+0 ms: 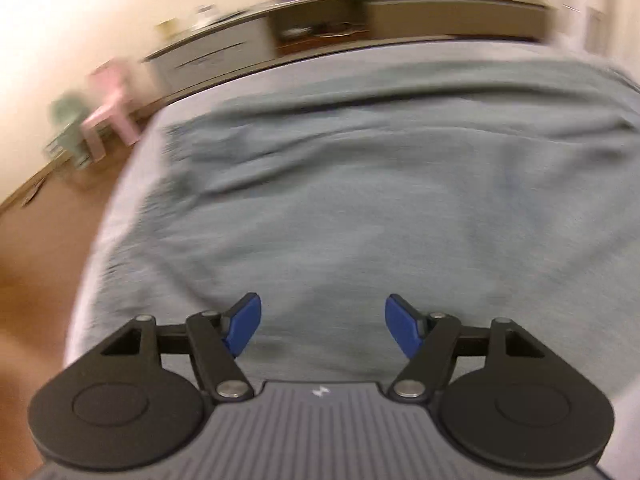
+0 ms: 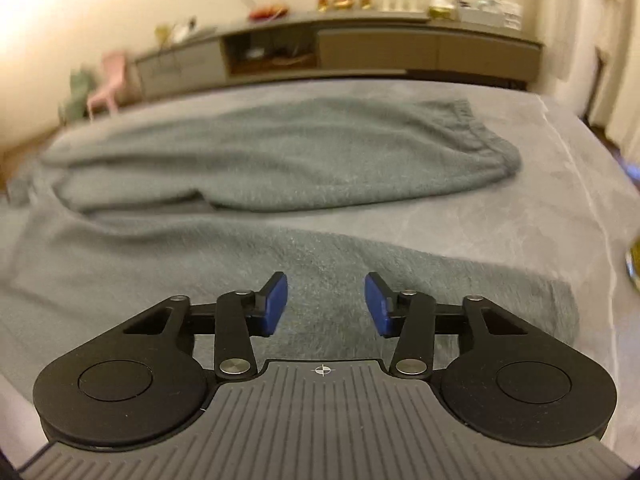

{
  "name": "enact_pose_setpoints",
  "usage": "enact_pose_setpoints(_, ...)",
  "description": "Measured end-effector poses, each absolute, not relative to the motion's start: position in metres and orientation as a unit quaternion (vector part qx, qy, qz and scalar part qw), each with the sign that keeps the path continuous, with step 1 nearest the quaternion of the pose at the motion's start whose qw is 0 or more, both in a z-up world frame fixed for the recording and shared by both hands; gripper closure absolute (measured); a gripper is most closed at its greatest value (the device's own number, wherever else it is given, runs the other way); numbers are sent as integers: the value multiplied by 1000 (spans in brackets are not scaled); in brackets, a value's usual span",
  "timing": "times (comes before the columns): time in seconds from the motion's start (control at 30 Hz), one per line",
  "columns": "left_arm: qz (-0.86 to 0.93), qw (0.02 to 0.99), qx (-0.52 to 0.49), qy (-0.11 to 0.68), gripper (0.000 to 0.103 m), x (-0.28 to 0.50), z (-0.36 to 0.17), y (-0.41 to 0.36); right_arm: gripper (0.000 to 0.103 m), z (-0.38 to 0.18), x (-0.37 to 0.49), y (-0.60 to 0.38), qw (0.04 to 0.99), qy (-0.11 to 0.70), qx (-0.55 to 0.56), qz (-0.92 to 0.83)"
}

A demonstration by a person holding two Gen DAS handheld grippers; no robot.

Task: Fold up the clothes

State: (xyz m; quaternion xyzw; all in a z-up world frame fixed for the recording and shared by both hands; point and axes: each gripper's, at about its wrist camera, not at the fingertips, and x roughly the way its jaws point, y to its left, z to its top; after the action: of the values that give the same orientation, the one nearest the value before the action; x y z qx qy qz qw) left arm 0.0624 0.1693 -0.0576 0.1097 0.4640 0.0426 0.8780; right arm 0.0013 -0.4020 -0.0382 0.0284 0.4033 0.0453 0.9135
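Note:
Grey-green fleece trousers (image 2: 280,160) lie spread on a bed with a light grey cover (image 2: 500,220). In the right wrist view one leg runs across the far part, its elastic cuff (image 2: 480,136) at the right, and the other leg (image 2: 360,272) lies near, under my gripper. My right gripper (image 2: 326,304) is open and empty just above this near leg. In the blurred left wrist view the same garment (image 1: 360,200) fills the middle. My left gripper (image 1: 323,326) is open and empty above it.
The bed's left edge (image 1: 104,240) drops to a wooden floor (image 1: 40,240). A pink child's chair (image 1: 110,104) and a green one stand by the wall. A long low sideboard (image 2: 360,48) with items on top runs behind the bed.

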Motion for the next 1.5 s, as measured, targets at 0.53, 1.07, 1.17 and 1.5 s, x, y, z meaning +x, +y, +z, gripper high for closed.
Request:
enact_pose_setpoints(0.53,81,857,184,474,24,40,-47,201,54,-48,-49,-451,890,454,22,-35)
enact_pose_setpoints(1.07,142,850,116,493,11,114,-79,213,47,-69,54,-458,897,437,9,-63)
enact_pose_setpoints(1.17,154,857,81,486,5,126,-80,236,44,-69,67,-454,903,427,10,-54)
enact_pose_setpoints(1.5,190,870,38,454,10,124,-74,269,37,-64,61,-471,879,474,11,-50)
